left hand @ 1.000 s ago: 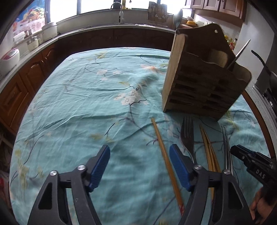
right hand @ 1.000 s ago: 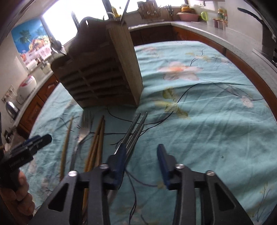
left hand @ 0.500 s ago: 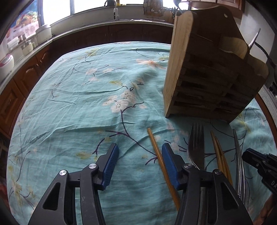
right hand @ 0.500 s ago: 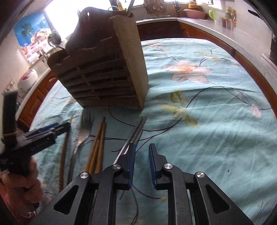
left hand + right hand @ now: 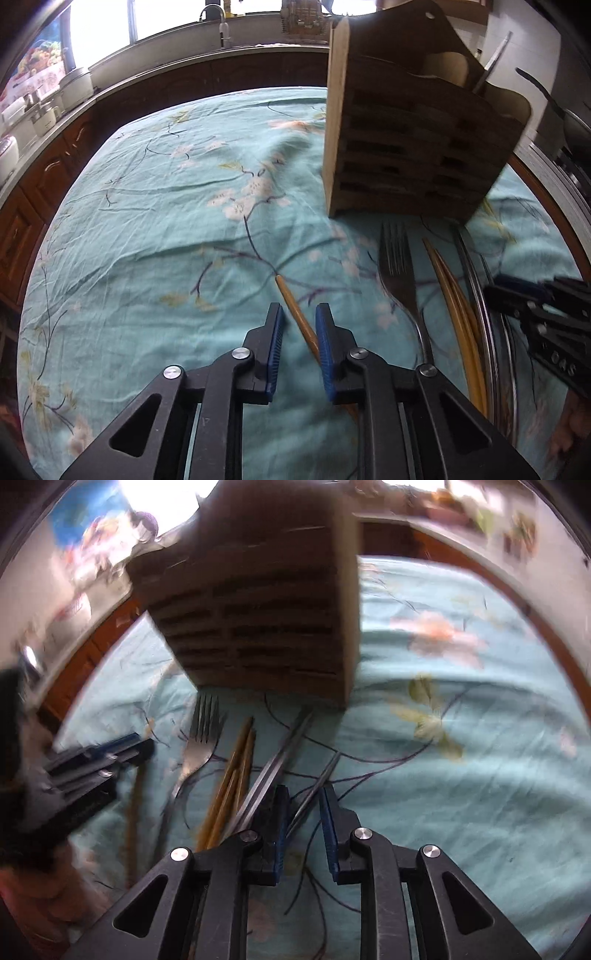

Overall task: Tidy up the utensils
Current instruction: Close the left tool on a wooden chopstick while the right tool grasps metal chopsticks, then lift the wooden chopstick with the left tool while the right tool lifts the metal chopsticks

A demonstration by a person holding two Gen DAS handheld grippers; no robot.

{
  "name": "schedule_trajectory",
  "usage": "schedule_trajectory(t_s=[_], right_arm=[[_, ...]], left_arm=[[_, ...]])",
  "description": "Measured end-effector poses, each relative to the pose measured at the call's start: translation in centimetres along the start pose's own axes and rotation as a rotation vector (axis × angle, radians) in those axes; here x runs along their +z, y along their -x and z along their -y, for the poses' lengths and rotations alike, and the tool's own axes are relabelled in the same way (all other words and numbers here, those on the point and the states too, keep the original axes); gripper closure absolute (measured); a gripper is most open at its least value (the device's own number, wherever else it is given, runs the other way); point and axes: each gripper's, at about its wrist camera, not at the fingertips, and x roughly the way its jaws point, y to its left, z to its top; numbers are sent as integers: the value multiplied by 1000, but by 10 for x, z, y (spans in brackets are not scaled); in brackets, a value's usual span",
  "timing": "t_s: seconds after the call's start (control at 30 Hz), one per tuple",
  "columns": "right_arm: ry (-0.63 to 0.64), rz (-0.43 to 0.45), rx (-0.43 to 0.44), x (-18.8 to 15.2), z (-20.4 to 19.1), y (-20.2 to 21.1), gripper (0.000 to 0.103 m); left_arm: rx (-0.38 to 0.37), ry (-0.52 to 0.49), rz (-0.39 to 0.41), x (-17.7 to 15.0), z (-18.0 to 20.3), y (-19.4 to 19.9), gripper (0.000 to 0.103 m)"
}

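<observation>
While closing, left claw astride chopstick.

"das" on right gripper

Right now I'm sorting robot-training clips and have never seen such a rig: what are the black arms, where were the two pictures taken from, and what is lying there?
There is no robot here. A person holds a claw in each hand, and each carries a wide-angle camera looking along its fingers. One picture is from the left claw, the other from the right claw. On the flowered tablecloth stands a wooden holder. Before it lie a fork, a wooden pair of chopsticks and metal chopsticks. The left claw is closing around a single wooden chopstick. The right claw is opening, with one metal chopstick between its jaws. Neither pinches anything.
</observation>
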Motion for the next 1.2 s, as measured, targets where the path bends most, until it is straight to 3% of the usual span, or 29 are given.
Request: schedule_trajectory(t_s=[0.13,0.27,0.47,0.57,0.67,1.0,1.2], right_arm=[[36,-6,-26,-5,3,4,93],[-28,-17,5,-2,19,5,94],[-46,-22,14,17,25,-6,93],[-29,-6,5,20,22,-9,92],[-45,8,21,20,20,-10,97],[-98,139,136,9,23,53,99],[-70,202,143,14,18,90,99]], left_arm=[[-33,23,-6,-4,-10,9,85],[-53,65,-16,0,-20,8,85],[-32,41,-33,8,-11,1,84],[-18,29,-22,6,-6,0,93],[-58,41,-9,2,-10,6,99],[-138,72,78,-9,-25,68,99],[-168,49,130,-12,-22,111,99]])
